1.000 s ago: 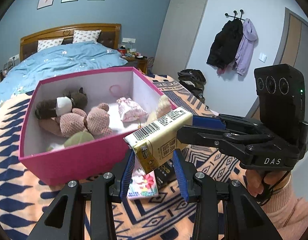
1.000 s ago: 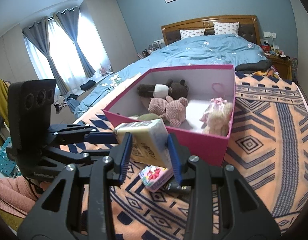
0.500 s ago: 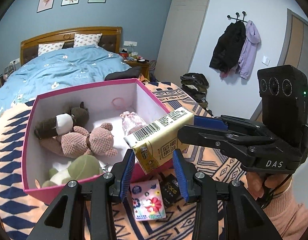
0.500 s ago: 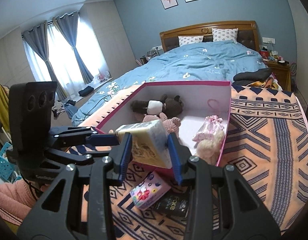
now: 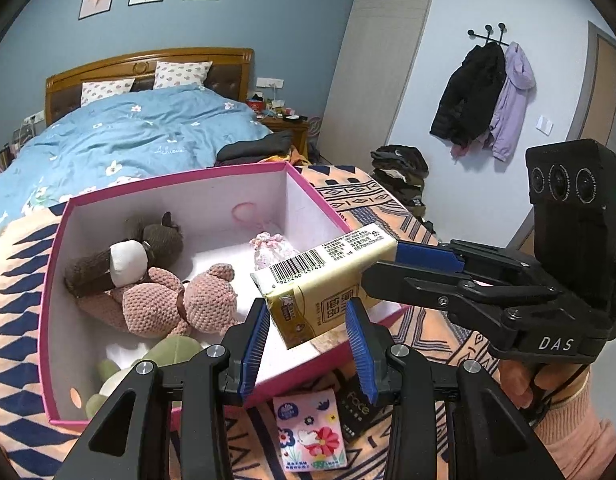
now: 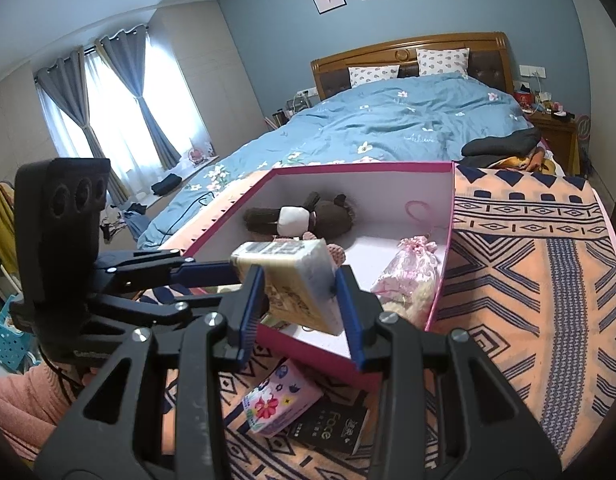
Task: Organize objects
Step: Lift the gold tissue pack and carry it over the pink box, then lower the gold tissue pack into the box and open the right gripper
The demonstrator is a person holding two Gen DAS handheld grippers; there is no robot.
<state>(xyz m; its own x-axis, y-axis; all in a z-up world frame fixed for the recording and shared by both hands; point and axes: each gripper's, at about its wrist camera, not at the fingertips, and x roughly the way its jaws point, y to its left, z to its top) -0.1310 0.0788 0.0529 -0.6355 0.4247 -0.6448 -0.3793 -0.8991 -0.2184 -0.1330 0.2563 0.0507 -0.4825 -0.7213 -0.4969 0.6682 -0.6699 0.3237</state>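
Observation:
A yellow tissue pack (image 5: 328,276) is gripped from two sides. My left gripper (image 5: 308,336) is shut on its near end and my right gripper (image 6: 297,302) is shut on its other end. The pack (image 6: 295,276) hangs over the front rim of the open pink box (image 5: 51,280), also in the right wrist view (image 6: 444,248). Inside the box lie a brown plush (image 5: 127,252), a pink knitted bear (image 5: 167,300), a green plush (image 5: 163,356) and a pink pouch (image 5: 271,248).
A floral tissue pack (image 5: 312,432) and a black "Face" pack (image 5: 356,408) lie on the patterned blanket (image 6: 528,280) in front of the box. A bed with a blue duvet (image 5: 139,136) is behind. Coats (image 5: 484,96) hang on the right wall.
Both grippers have risen and moved forward with the yellow pack, from in front of the box to over its front rim. More of the box's inside shows now.

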